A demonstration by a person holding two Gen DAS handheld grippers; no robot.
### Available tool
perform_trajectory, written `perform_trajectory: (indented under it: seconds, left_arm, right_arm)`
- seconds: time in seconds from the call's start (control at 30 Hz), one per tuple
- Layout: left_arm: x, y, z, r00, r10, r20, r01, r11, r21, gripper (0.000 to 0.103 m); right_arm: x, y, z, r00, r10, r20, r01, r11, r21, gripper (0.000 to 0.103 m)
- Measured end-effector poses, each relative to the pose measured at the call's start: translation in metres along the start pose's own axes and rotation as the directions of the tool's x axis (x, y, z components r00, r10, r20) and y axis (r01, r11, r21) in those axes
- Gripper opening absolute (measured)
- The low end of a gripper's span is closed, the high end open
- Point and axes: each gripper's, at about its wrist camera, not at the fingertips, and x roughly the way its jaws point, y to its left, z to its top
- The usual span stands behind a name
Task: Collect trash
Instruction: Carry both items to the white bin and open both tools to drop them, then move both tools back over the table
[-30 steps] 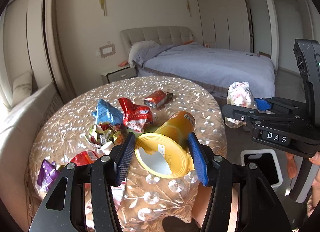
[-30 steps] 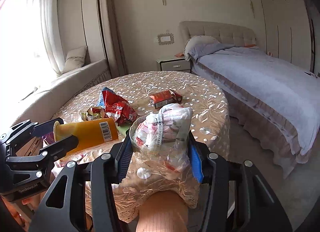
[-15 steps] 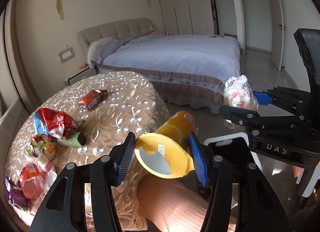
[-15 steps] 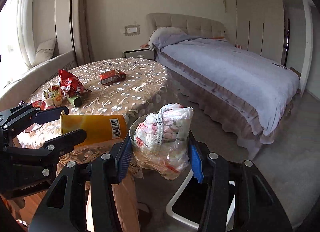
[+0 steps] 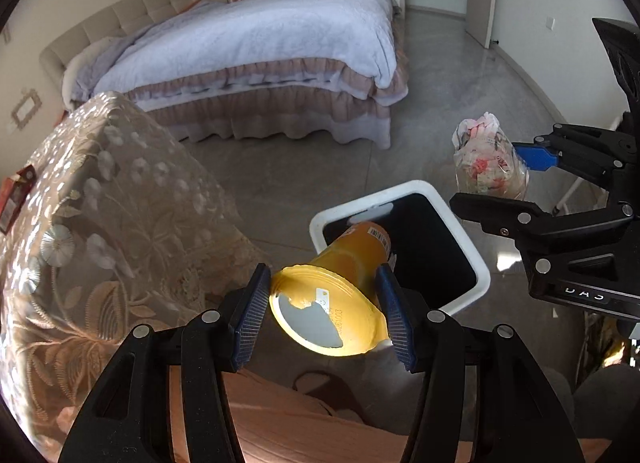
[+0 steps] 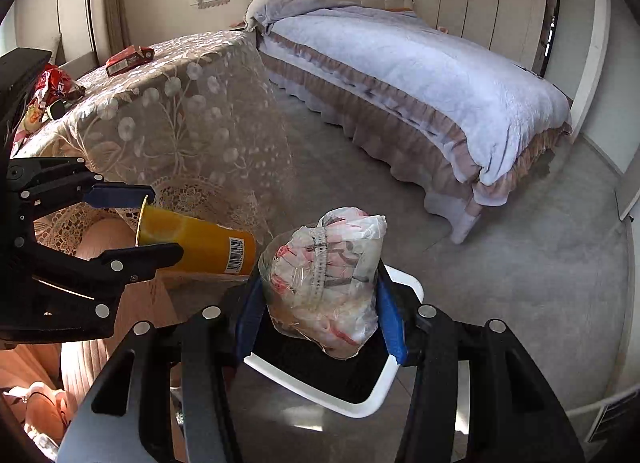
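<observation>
My left gripper (image 5: 324, 311) is shut on an orange paper cup (image 5: 348, 263), its torn yellow lid facing the camera and its base tilted down over the bin's near edge. The same cup (image 6: 200, 245) lies sideways in the right wrist view, held by the left gripper (image 6: 136, 223). My right gripper (image 6: 320, 319) is shut on a clear plastic bag of crumpled wrappers (image 6: 326, 275), hanging above the white-rimmed bin (image 6: 360, 407). From the left wrist view the bag (image 5: 488, 163) and right gripper (image 5: 512, 179) hang beyond the far right of the bin (image 5: 468, 247), which has a black liner.
A round table with a lace cloth (image 6: 180, 111) stands left of the bin, with a red box (image 6: 130, 59) and several wrappers (image 6: 52, 87) on top. A bed (image 6: 400, 75) fills the back. A person's leg (image 5: 304, 423) is below the left gripper. Bare grey floor (image 6: 520, 283) lies to the right.
Both grippers swung away from the tabletop, to the right and downward, carrying the cup and the bag to the floor bin. Their grips stayed the same.
</observation>
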Motion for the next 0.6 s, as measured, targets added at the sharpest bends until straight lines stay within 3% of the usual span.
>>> perform_trajectory:
  seconds: [0.1,0.2,0.23,0.27,0.3,0.33,0.43,0.6]
  left_arm:
    - [0.038,-0.012,0.005,0.995,-0.063,-0.08,0.066,0.997,0.03,0.054]
    - [0.069,-0.021,0.006,0.978,-0.14,-0.156,0.15,0.987,0.055,0.054]
    - [0.079,-0.025,0.006,0.968,-0.16,-0.192,0.174,0.983,0.063,0.061]
    - [0.088,-0.029,0.006,0.956,-0.174,-0.234,0.196,0.978,0.072,0.072]
    - [0.091,-0.036,0.004,0.959,-0.139,-0.248,0.169,0.98,0.103,0.089]
    - [0.095,-0.038,0.002,0.963,-0.112,-0.243,0.147,0.98,0.131,0.098]
    - [0.102,-0.041,0.001,0.955,-0.138,-0.264,0.176,0.976,0.129,0.098]
    - [0.104,-0.046,0.003,0.955,-0.152,-0.253,0.19,0.973,0.133,0.098]
  right_arm:
    - [0.02,-0.014,-0.016,0.998,0.021,-0.062,-0.022,1.0,-0.006,0.052]
    - [0.039,-0.022,-0.03,0.993,0.019,-0.115,-0.023,0.999,-0.031,0.053]
    - [0.046,-0.025,-0.035,0.991,0.008,-0.133,-0.014,0.999,-0.043,0.057]
    - [0.052,-0.028,-0.04,0.989,-0.009,-0.15,0.001,0.998,-0.055,0.082]
    - [0.056,-0.033,-0.044,0.988,-0.031,-0.152,0.022,0.998,-0.061,0.099]
    - [0.059,-0.038,-0.048,0.988,-0.047,-0.147,0.038,0.997,-0.063,0.099]
    - [0.068,-0.052,-0.057,0.979,-0.074,-0.191,0.066,0.997,-0.05,0.099]
    - [0.067,-0.056,-0.061,0.98,-0.08,-0.182,0.071,0.996,-0.058,0.099]
